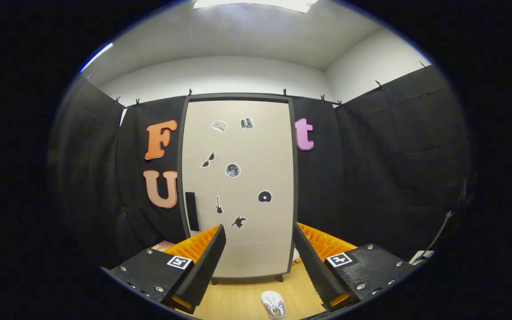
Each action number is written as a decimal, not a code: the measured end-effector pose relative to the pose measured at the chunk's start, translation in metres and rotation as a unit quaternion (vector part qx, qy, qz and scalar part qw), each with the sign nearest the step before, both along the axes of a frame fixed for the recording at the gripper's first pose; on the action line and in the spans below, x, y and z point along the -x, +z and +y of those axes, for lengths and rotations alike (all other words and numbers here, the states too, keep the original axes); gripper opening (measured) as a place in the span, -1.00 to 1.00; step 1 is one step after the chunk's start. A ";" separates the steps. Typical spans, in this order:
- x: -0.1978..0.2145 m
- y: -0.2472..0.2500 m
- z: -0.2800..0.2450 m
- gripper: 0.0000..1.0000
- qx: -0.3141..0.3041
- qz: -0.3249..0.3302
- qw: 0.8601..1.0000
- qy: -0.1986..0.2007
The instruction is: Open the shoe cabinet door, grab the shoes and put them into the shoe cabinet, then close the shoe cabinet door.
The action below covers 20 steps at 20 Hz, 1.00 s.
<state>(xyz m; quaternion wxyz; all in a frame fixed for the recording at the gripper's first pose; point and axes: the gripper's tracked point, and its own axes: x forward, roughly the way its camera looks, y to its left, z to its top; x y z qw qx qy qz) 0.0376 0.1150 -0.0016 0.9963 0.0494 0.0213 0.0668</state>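
Tongs: the tongs [259,249] are spread wide and released, nothing between the two fingers; the inner faces of the fingers [207,262] are ribbed, and each finger carries a flat plate with screws and a small square marker.
Cabinet: the shoe cabinet [238,186] is a tall upright box beyond the fingers, seen through the gap between them; dark frame, short feet, standing on the floor.
Door: the cabinet door [256,146] is shut, a flat, smooth, pale panel with rounded corners, dotted with small dark stickers [233,170].
Handle: a dark, narrow, upright rectangular handle [192,211] sits low near the door's left edge, just above the left finger's tip.
Shoe: a white shoe [274,304] with a perforated top lies on the floor between the fingers, in front of the cabinet and apart from it.
Floor: light wood floor [238,298] with visible grain.
Wall: black cloth [371,178], creased, clipped along its top edge, hangs behind and beside the cabinet.
Ceiling: plain white, with a bright light panel [256,4].
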 end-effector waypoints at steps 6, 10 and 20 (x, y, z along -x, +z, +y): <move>-0.047 -0.006 0.074 0.89 0.001 0.002 0.999 0.034; -0.082 -0.014 0.123 0.89 -0.002 0.018 0.998 0.053; -0.174 -0.051 0.194 0.88 0.012 0.060 0.997 0.055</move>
